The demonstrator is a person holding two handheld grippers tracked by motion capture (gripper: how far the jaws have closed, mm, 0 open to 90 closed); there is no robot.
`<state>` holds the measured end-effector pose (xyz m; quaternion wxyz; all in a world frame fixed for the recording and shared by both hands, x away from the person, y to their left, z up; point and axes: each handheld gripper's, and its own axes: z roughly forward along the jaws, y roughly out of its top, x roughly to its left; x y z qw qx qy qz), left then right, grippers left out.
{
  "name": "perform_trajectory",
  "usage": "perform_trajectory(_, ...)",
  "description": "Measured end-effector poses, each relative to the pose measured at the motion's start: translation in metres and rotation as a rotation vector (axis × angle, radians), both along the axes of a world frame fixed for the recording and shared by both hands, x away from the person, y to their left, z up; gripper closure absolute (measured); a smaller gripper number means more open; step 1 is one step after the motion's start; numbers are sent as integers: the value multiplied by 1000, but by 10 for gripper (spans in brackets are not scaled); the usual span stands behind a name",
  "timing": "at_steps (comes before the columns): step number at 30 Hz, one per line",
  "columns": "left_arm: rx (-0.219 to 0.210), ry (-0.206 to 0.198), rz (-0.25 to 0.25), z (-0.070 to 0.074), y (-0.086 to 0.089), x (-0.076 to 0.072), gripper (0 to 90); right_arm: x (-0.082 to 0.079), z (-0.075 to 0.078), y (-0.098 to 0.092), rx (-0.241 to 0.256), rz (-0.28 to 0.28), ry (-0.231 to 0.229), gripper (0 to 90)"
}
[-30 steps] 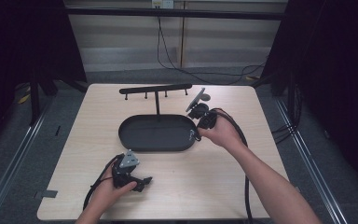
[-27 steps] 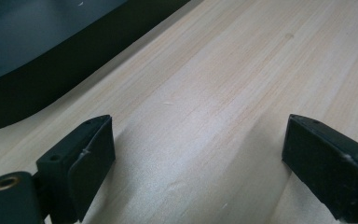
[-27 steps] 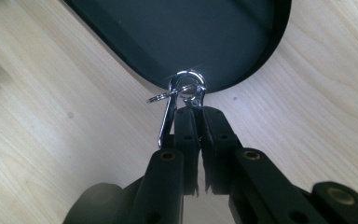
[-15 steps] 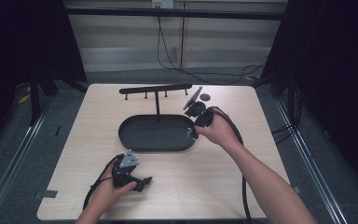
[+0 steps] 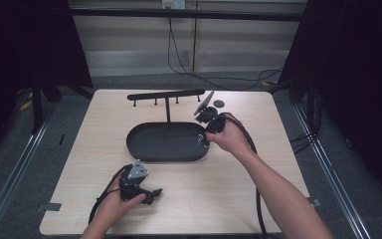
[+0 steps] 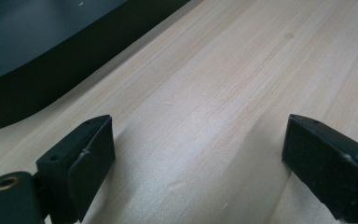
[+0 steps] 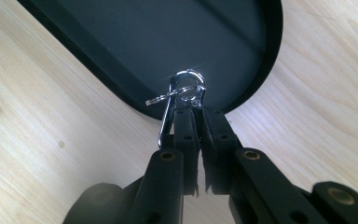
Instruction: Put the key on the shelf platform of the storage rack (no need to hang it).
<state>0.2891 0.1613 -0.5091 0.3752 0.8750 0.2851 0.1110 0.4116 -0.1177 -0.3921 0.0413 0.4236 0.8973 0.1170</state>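
Change: right hand-held gripper (image 5: 205, 142) has shifted slightly toward the tray's right end over the last second; the left hand-held gripper (image 5: 155, 193) has kept its place on the near left of the desk (image 5: 278, 149).
Right hand-held gripper: jaws pressed together on a silver key ring with a clasp (image 7: 182, 93), which hangs off the jaw tips.
Key ring position: over the right end of the black oval tray (image 5: 149, 144), just inside its rim; whether it touches the tray floor is hard to tell from the right gripper view.
Left hand-held gripper: jaws spread wide, nothing between them, bare wood below, lying low on the desk near the tray's near edge.
Black rack: a T-shaped stand (image 5: 166, 95) with small pegs rises at the far side of the tray.
Small dark disc (image 5: 219, 103): on the desk, far right, beside the rack's end.
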Motion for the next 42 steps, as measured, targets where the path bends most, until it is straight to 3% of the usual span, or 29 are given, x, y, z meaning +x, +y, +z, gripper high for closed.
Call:
perform_trajectory(14, -2, 1, 2, 0, 0, 0, 90, 8, -2, 15, -8, 13, 4, 854)
perform_trajectory(42, -3, 1, 2, 0, 0, -1, 90, 20, -17, 26, -4, -5, 6, 853)
